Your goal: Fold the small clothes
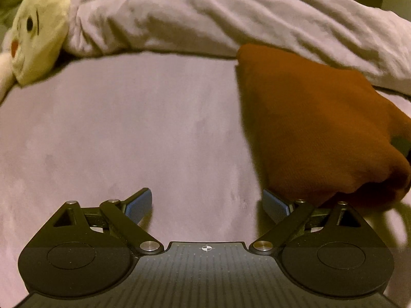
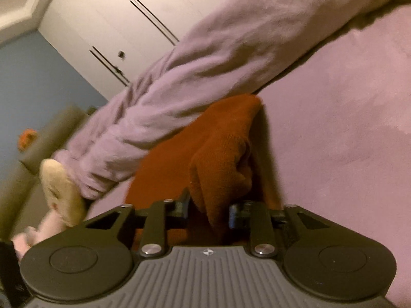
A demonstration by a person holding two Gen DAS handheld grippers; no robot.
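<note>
one rust-orange knit garment [image 1: 316,118] lies on the lilac bedsheet [image 1: 128,128], one end bunched between the right gripper [image 2: 209,211] jaws, clamped, probably to carry a fold over. the left gripper [image 1: 208,202] hovers beside it, jaws apart, holding nothing.

1. A home bedroom: a bed [image 1: 128,128] under a lilac sheet, with a rumpled blanket [image 1: 205,12].
2. A plush toy [image 1: 38,30] lies on it.
3. White wardrobe doors [image 2: 115,25] stand against a blue wall [image 2: 38,82].
</note>
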